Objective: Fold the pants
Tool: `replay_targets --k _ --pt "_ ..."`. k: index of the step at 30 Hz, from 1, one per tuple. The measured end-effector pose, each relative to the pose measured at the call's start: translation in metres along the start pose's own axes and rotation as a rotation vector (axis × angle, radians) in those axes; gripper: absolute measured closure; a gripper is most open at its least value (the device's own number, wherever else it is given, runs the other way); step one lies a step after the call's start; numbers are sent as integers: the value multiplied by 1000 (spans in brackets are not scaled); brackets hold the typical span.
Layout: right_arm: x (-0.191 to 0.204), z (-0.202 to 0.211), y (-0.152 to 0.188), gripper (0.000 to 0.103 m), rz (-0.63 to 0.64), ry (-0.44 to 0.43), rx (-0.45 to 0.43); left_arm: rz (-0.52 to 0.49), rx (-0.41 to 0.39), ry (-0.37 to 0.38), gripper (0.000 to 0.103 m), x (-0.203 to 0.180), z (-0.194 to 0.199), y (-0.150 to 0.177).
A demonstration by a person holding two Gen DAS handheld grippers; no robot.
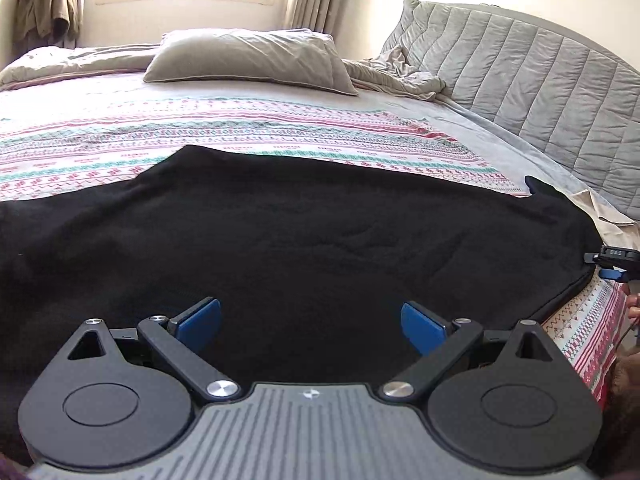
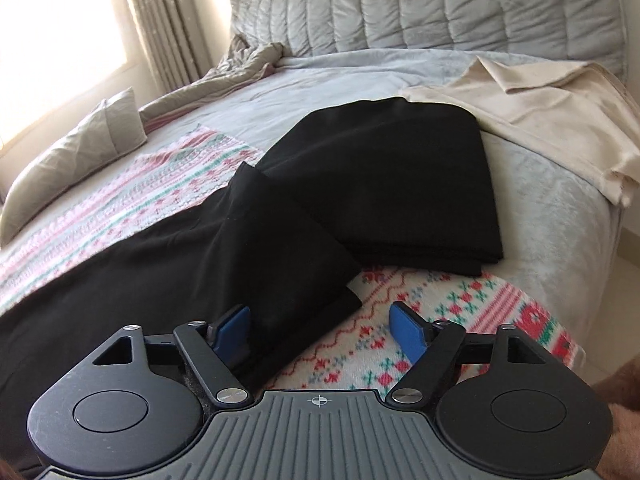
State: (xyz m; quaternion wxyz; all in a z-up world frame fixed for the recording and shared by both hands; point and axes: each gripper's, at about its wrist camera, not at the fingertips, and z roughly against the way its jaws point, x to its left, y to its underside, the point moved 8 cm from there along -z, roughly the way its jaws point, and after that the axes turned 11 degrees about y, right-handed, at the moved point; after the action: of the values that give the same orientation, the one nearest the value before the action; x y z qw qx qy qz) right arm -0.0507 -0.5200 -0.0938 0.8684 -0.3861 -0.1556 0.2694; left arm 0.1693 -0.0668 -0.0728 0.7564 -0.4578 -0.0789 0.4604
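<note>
Both grippers, left gripper [image 1: 311, 322] and right gripper [image 2: 326, 326], hover with fingers spread over black pants [image 1: 280, 240] on the bed [image 1: 240, 120]; next, I reckon, pinch the hem.

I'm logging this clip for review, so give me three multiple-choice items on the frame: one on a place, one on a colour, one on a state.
1. Where does the cream-coloured cloth lie?
A. near the quilted grey headboard
B. on the floor
C. over the grey pillow

2. What colour are the knit pants?
A. red
B. black
C. white

3. How do the right hand-held gripper's jaws stand?
A. shut on the pants
B. shut on nothing
C. open

Key: 1 A, the cloth is spread on the bed's corner below the headboard. 2 B, the fabric is black in both views. 3 C, the blue pads stand wide apart.
</note>
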Motion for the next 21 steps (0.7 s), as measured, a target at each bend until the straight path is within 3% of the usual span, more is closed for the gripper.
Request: replay_targets --k 2,7,15,21 --pt "6 -4 0 46 43 16 -14 2 4 5 0 -2 -2 0" --pt "18 0 -3 89 40 -58 -14 3 11 -1 0 -4 -6 2" --pt "66 44 -23 92 108 -122 -180 89 3 45 0 -3 -15 -3" --pt "152 65 -10 92 339 -191 -235 183 -29 114 4 -6 -20 -10"
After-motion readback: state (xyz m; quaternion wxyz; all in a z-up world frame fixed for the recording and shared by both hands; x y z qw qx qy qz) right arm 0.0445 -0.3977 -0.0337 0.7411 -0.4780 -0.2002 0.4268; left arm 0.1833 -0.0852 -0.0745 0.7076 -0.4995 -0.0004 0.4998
